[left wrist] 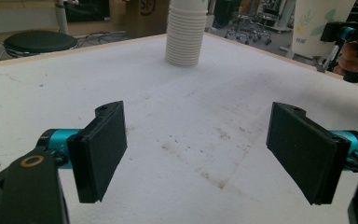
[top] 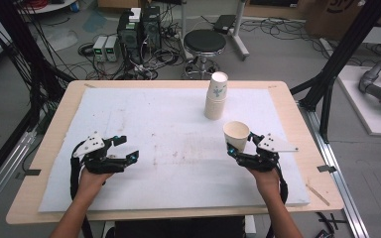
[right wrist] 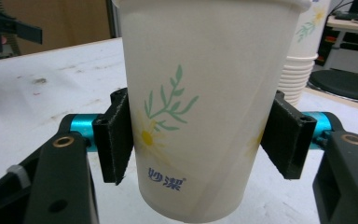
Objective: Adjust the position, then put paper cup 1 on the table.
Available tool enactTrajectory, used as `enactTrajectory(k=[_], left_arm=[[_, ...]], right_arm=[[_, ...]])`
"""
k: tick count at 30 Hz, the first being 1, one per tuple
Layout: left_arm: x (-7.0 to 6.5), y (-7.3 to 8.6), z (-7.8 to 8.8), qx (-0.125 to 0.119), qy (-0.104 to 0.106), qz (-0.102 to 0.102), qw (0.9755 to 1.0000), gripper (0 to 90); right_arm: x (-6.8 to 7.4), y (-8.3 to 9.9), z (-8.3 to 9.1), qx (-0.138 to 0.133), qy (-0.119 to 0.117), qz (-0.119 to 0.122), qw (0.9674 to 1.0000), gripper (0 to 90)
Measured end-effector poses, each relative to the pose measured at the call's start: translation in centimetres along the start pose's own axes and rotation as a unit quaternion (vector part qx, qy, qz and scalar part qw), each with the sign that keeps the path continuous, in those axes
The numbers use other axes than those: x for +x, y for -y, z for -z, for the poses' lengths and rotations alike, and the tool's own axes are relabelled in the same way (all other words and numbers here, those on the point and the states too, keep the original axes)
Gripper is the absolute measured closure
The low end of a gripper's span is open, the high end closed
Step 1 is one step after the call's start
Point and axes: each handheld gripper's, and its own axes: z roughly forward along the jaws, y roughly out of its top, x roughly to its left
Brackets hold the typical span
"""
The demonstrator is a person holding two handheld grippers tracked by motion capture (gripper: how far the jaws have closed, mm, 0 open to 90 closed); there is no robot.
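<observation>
Right gripper [top: 239, 144] clamped on a single white paper cup with a green sprig and yellow flower print [top: 236, 135]. In the right gripper view both black pads [right wrist: 114, 142] press flat against the cup's lower wall [right wrist: 200, 107], one on each side, cup upright with its mouth at the top. Its base sits clear of the surface below (blue lettering near the bottom edge is readable). In the high view the cup is held above the right front part of the white foam-covered table top [top: 144, 124], near the person's right hand [top: 265, 178].

Tall stack of matching white paper cups [top: 216, 96] stands upright on the mat, farther back from the held cup and slightly to its left, not touching it. The left gripper view shows the stack [left wrist: 184, 32] toward the far edge and the held cup [left wrist: 319, 25] at upper right.

Left gripper [top: 126, 148] released: jaws stand wide apart with nothing between them, bare stained mat showing in the gap. It hangs over the left front part of the mat, well apart from both the cup and the stack. Left hand [top: 92, 181] grips its body from below.

Black round stool [top: 205, 42] on the floor beyond the table.
</observation>
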Motion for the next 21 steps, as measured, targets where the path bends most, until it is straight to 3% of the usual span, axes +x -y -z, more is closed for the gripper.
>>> enactTrajectory(k=[21], left_arm=[[0.1, 0.0, -0.3, -0.016, 0.004, 0.004, 0.9999, 20.1]], right_arm=[[-1.6, 0.4, 1.5, -0.012, 0.062, -0.018, 0.9978, 33.8]])
